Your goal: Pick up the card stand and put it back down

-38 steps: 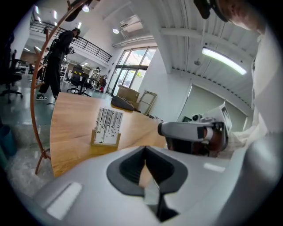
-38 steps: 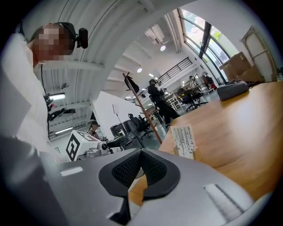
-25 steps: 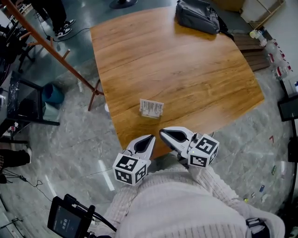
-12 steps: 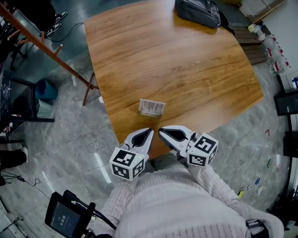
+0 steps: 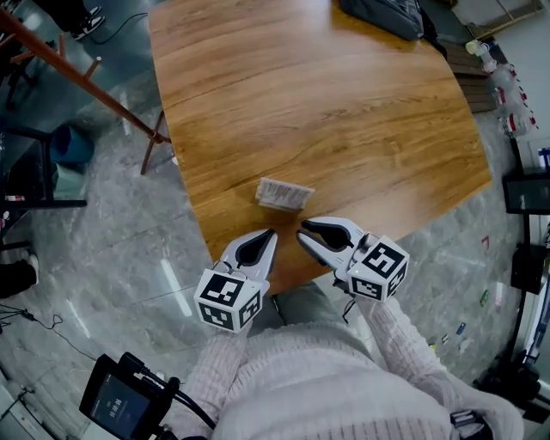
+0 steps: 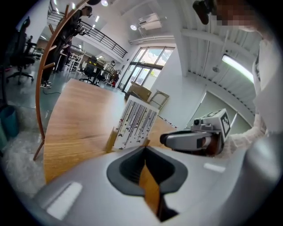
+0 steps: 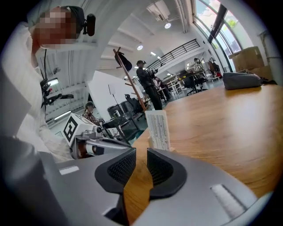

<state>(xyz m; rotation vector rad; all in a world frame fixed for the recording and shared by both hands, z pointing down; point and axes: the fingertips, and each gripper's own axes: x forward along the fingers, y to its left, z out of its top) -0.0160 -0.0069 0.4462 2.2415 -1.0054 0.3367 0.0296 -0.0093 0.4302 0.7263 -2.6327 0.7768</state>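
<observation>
The card stand, a small wooden base holding an upright white card with barcode-like lines, stands near the front edge of the wooden table. It also shows in the left gripper view and the right gripper view. Both grippers hover at the table's front edge, just short of the stand. My left gripper is shut with nothing in it. My right gripper has its jaws opening, with a narrow gap and nothing between them.
A dark bag lies at the table's far edge. A reddish-brown coat rack pole slants over the floor to the left, with a blue bin beside it. A tablet on a stand sits at lower left.
Both grippers have moved forward, closer to the card stand. The right jaws have parted slightly. The stand has stayed in place.
</observation>
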